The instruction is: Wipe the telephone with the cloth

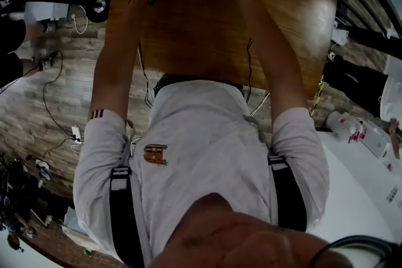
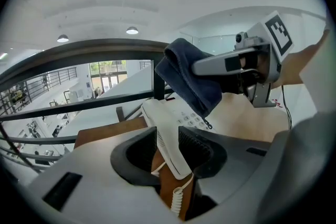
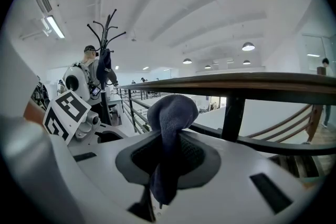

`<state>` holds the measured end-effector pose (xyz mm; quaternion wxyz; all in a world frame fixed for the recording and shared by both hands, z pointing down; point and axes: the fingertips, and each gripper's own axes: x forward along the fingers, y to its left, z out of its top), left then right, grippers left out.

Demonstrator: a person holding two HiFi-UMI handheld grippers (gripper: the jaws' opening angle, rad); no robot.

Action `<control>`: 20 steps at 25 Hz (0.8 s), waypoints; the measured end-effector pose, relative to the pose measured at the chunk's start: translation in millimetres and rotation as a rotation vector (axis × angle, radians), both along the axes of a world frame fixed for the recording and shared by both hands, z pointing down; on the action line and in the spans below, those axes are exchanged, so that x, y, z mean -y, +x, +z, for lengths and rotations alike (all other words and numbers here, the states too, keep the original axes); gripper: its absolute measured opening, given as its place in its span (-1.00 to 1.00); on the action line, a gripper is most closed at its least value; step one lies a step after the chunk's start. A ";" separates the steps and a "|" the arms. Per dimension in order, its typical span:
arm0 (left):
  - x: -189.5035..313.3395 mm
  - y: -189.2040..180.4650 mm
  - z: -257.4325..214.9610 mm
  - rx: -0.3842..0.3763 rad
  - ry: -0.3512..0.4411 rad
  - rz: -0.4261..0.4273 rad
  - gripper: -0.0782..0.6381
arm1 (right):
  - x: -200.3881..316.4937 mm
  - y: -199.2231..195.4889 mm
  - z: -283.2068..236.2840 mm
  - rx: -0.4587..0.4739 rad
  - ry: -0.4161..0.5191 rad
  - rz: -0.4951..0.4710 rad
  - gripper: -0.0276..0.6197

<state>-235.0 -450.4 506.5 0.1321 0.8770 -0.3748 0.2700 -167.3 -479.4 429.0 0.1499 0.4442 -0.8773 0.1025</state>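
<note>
Left gripper [image 2: 169, 150] stands wide, with the handset [image 2: 167, 136] lying between its jaws. The handset's long axis runs away toward the telephone [image 2: 190, 119] on the table [image 2: 105, 134]. Right gripper [image 3: 167, 153] pinches the cloth [image 3: 172, 113], which hangs just above the telephone, so it is nearer for wiping.

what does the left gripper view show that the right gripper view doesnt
Only the left gripper view: the white telephone on the wooden table, its handset and coiled cord framed between the left gripper's open jaws, and the right gripper seen from outside, holding the dark blue cloth over the keypad.
Only the right gripper view: a coat stand in the background, and a close look at the right jaws shut on the cloth.
Both: the cloth and the dark railing.
</note>
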 end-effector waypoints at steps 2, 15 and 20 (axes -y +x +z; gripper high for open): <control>3.1 0.8 8.5 0.019 -0.028 0.002 -0.42 | 7.9 0.5 8.7 -0.008 -0.027 0.004 -0.67; 13.3 12.1 39.9 0.099 -0.109 0.026 -0.39 | 34.0 -13.9 57.8 -0.040 -0.156 0.032 -0.67; 18.1 14.5 42.9 0.086 -0.129 0.041 -0.39 | 48.6 -16.0 71.4 -0.093 -0.184 0.052 -0.67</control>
